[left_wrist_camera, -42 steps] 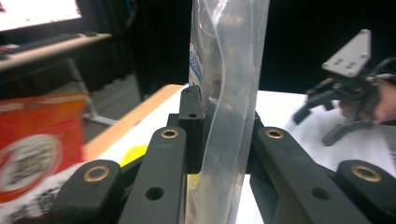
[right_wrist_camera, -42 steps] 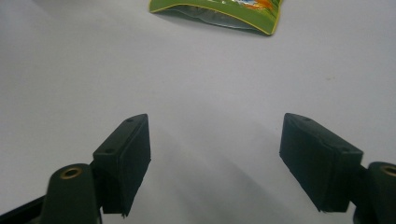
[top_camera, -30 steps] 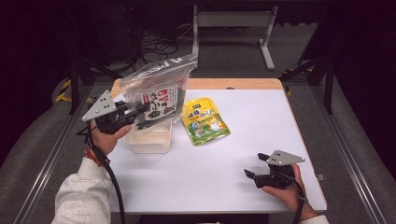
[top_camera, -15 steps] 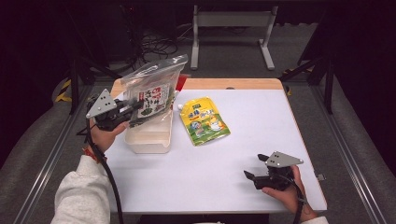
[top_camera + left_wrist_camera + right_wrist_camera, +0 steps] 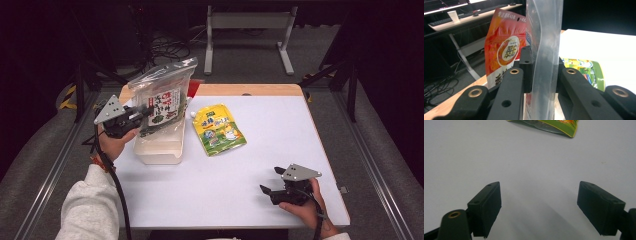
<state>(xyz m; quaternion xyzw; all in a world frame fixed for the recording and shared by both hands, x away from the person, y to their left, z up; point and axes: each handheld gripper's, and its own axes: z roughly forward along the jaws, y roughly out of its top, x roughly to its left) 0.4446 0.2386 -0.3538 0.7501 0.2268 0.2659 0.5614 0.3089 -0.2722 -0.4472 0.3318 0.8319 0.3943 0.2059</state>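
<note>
- Clear plastic zip bag [image 5: 162, 97] with red-and-green label: upright, long axis near vertical, clamped by left gripper [image 5: 145, 113] over translucent rectangular tub [image 5: 159, 150].
- One tub, one yellow-green pouch [image 5: 218, 130].
- Right gripper [image 5: 273, 181]: agape, empty.

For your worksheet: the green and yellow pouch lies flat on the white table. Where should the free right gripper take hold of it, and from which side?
Probably the near bottom edge of the green and yellow pouch, approached low from the person's side. It lies flat, so only an edge offers purchase, and the open right gripper already faces that edge.
</note>
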